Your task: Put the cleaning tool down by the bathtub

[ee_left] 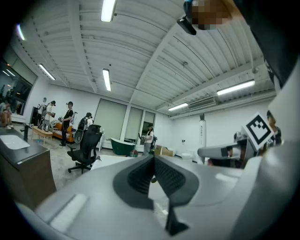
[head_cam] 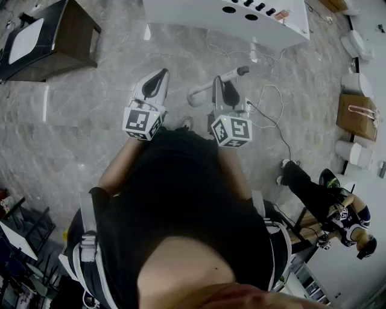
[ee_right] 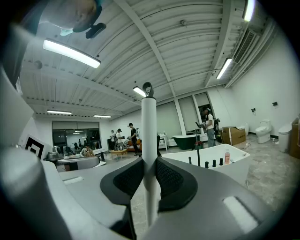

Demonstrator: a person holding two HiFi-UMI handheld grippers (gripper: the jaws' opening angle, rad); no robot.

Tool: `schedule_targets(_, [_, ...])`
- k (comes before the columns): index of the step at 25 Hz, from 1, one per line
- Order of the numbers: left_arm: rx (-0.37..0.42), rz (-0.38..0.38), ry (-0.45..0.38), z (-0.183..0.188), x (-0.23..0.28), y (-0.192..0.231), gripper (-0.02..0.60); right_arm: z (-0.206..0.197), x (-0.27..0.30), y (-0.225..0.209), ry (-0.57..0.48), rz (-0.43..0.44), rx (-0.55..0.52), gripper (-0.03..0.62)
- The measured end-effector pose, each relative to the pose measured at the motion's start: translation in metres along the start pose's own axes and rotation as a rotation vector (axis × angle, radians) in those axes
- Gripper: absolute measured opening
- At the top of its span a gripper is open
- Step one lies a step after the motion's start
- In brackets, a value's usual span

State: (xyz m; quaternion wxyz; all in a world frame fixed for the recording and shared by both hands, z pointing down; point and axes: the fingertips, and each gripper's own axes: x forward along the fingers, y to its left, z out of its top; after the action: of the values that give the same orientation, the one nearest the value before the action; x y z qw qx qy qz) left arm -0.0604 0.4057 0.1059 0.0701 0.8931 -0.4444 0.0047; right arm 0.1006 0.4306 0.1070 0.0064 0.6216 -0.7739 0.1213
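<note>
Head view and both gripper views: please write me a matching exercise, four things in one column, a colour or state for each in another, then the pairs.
1. left gripper
2. right gripper
3. bathtub
4. paper bag

a. brown
b. white
c. shut on the cleaning tool
d. shut, nothing held

Pairs: 1-d, 2-c, 3-b, 4-a.

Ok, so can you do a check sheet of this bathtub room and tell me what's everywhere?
Surface: grey stone-look floor.
Job's things: cleaning tool, a white handle, not put down yet; white bathtub ahead.
Clutter: brown paper bag at the right.
Grippers: right gripper shut on the cleaning tool; left gripper shut, nothing in it.
Cables: white cable looping on the floor.
Surroundings: dark sink cabinet; another person at the right.
</note>
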Motion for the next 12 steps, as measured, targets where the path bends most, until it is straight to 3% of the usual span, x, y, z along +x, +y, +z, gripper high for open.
schedule_targets(12, [-0.011, -0.008, -0.001, 0.0026, -0.0009, 0.0093, 0.008, 0.0016, 0.0079, 0.006, 0.0, -0.007, 0.005, 0.084])
